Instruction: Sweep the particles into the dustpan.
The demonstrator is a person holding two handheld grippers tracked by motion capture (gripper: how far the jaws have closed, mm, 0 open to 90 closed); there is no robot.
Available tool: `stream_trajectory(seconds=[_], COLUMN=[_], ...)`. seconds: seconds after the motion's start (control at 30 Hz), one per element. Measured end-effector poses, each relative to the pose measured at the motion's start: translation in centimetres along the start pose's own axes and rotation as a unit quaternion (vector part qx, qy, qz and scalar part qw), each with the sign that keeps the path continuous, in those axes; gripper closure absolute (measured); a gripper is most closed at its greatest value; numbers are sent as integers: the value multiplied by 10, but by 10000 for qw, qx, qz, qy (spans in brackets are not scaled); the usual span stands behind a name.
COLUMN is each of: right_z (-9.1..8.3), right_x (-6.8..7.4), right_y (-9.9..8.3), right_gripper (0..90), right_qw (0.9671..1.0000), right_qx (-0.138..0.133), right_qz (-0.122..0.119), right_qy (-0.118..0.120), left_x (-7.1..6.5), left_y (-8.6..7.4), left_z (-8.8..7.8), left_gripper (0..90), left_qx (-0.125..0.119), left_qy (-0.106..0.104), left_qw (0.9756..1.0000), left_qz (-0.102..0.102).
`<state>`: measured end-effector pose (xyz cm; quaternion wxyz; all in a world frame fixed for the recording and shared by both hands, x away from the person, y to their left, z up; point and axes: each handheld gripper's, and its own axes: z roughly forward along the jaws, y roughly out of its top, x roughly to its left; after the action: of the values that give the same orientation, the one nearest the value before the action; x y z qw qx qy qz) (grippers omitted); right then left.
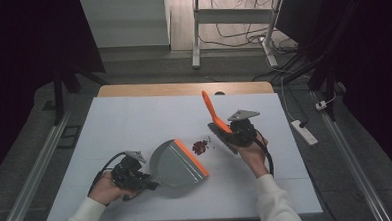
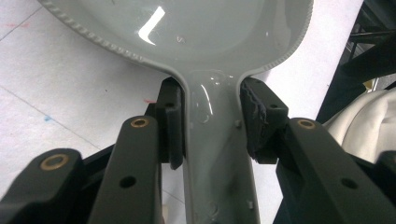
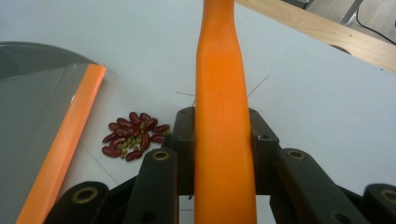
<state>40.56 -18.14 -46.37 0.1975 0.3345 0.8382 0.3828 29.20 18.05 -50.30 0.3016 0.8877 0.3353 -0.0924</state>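
Observation:
A grey dustpan [image 1: 174,164] with an orange front lip [image 1: 192,157] lies on the white table [image 1: 134,118]. My left gripper [image 1: 148,182] is shut on the dustpan's grey handle [image 2: 212,140], which runs between the two pads [image 2: 175,126]. A small pile of red beans and green peas [image 1: 200,147] lies just past the lip, and in the right gripper view the pile [image 3: 133,136] sits between the lip [image 3: 65,140] and my jaws. My right gripper [image 1: 226,131] is shut on a brush's orange handle [image 3: 223,116], which slants up and away [image 1: 209,107]. The bristles are hidden.
A wooden strip [image 1: 183,88] borders the table's far edge. Beyond it stand a white desk frame [image 1: 195,35] and loose cables [image 1: 241,36] on the floor. A power strip [image 1: 305,132] lies on the floor at the right.

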Motion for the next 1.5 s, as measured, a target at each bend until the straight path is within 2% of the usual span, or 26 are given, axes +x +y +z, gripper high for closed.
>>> stream_trajectory(seconds=[0.43, 0.73, 1.2, 1.5], right_z=[21, 33, 46, 46], right_x=[-3, -7, -2, 5], right_y=[0, 0, 5, 6], right_gripper=[706, 706, 706, 707], right_qw=[9997, 9991, 9986, 9976], right_qx=[247, 391, 496, 588], right_qz=[-52, -86, -151, -369], right_qy=[-59, -112, -109, -83], left_x=[2, 8, 10, 9], left_y=[3, 5, 7, 8], left_z=[3, 6, 10, 11], left_gripper=[623, 622, 623, 622], left_qx=[-9, 3, 32, 35], left_qy=[-45, -111, -146, -115], left_qw=[10000, 9998, 9997, 9997], left_qz=[-83, -173, -216, -211])
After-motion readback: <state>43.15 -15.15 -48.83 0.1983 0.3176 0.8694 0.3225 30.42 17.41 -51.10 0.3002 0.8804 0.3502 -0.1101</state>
